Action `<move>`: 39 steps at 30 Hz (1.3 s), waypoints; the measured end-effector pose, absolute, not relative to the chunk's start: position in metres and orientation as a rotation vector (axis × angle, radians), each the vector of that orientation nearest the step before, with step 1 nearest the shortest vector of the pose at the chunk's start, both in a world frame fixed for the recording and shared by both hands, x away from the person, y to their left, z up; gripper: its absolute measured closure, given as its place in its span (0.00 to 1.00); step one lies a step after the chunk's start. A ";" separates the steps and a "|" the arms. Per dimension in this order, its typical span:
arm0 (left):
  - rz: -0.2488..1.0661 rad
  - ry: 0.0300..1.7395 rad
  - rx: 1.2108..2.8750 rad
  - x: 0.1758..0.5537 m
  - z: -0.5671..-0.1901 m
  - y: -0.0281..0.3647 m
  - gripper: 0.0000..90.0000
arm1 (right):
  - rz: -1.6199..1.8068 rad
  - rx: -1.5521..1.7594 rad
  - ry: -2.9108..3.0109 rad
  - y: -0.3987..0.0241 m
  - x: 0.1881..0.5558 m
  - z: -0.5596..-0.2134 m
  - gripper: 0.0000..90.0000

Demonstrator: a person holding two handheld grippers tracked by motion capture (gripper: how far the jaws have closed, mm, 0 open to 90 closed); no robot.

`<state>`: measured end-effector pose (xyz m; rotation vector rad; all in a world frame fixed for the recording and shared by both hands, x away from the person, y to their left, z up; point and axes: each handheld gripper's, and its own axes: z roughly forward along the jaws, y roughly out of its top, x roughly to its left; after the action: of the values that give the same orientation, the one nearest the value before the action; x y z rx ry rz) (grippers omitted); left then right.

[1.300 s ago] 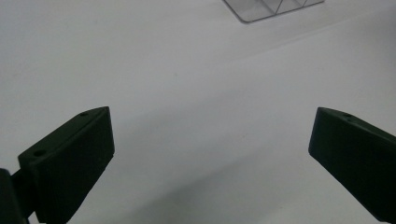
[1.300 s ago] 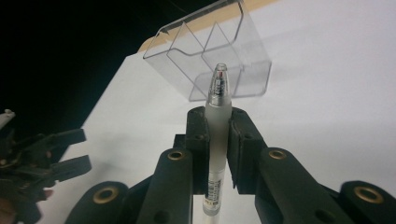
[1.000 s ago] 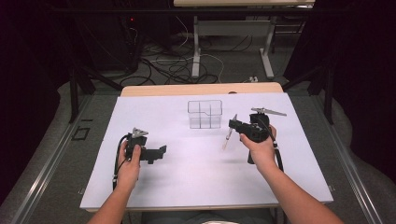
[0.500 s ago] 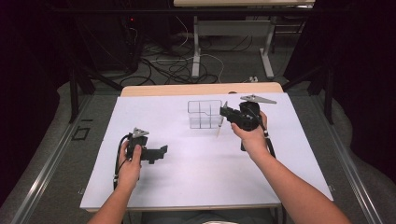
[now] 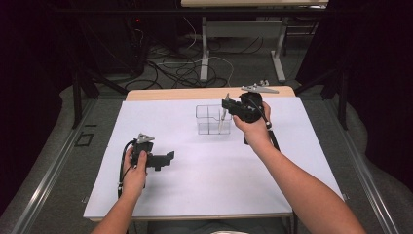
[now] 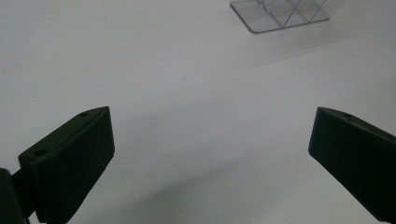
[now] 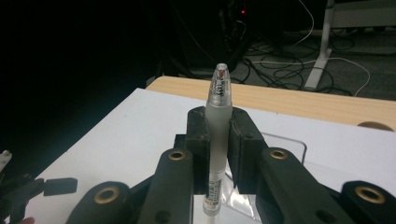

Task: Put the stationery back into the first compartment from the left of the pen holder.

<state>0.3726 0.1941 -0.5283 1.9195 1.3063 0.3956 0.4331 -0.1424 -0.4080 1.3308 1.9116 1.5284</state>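
My right gripper (image 5: 226,105) is shut on a translucent pen (image 7: 217,116) and holds it upright over the right part of a clear compartment box (image 5: 210,119) at the table's far middle. The pen (image 5: 223,116) hangs down into or just in front of the box; I cannot tell which. In the right gripper view the pen's clear tip points up and the box (image 7: 285,142) lies below the jaws. My left gripper (image 5: 166,158) rests low over the white table sheet (image 5: 204,175) at the front left, open with nothing between its jaws. A corner of the box (image 6: 285,14) is far ahead in the left gripper view.
The white sheet covers a wooden table (image 5: 165,93) whose far edge shows behind the box. Beyond it are table legs (image 5: 205,51) and loose cables (image 5: 180,68) on a dark floor. The left gripper (image 7: 32,189) shows at the lower left of the right gripper view.
My right gripper has carried the pen up and back from the table's right middle to above the clear box, turning the pen upright. The left gripper has stayed still.
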 end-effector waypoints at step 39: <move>0.383 1.310 1.905 0.374 -0.529 0.195 0.00 | 1.437 1.305 1.858 -0.078 0.488 -0.419 0.89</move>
<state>0.3738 0.1949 -0.5286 1.9053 1.3097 0.3825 0.4882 -0.0779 -0.4187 1.3048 1.8582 1.4368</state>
